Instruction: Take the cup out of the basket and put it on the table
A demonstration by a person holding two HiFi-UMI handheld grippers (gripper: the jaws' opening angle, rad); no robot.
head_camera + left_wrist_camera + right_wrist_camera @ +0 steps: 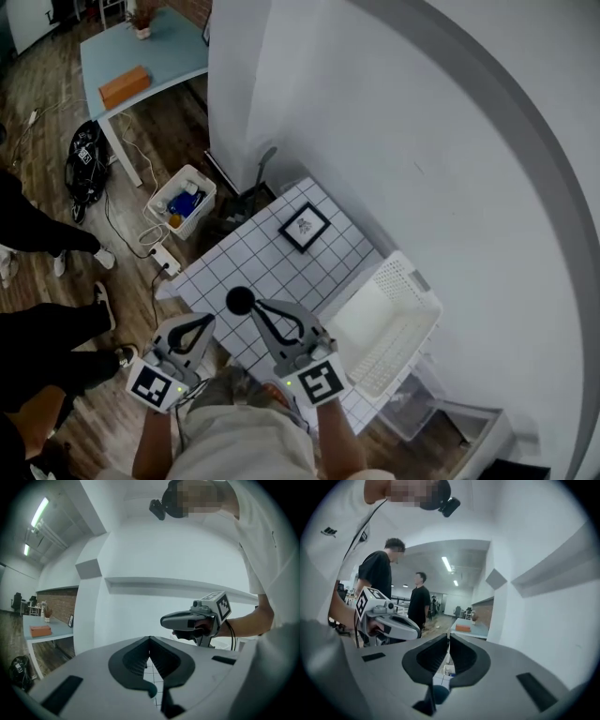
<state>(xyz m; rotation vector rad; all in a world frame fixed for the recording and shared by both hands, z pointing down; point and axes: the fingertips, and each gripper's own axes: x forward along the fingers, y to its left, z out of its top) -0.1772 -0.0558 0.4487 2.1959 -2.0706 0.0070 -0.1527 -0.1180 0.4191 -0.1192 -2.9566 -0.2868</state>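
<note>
item 1, left gripper point(202, 323): in your left hand, held level above the near edge of the white gridded tabletop point(234, 262). jaws closed tip to tip, nothing in them.

item 2, right gripper point(259, 307): in your right hand, just to the right of the left gripper and tipped slightly downward. jaws pressed together, empty.

item 3, cup point(240, 300): dark and round, out of the basket and on the tabletop. in the head view it sits just left of the right gripper's tip, ahead of and to the right of the left gripper's tip. in the right gripper view it shows below the closed jaws, not between them. you cannot tell whether the tip touches it.

item 4, basket point(401, 274): white with perforated walls, at the right end of the tabletop. it lies to the right of the right gripper and well apart from the cup.

item 5, framed picture point(304, 227): black frame, flat on the tabletop, ahead of both grippers and beyond the cup.

item 6, crate point(181, 202): white, on the floor ahead and to the left of the left gripper, with small things inside.

item 7, blue table point(178, 42): far ahead and left of the left gripper, carrying an orange box point(124, 86).

item 8, two people point(377, 583) in dark shirts: they stand beyond the left gripper in the right gripper view.
</note>
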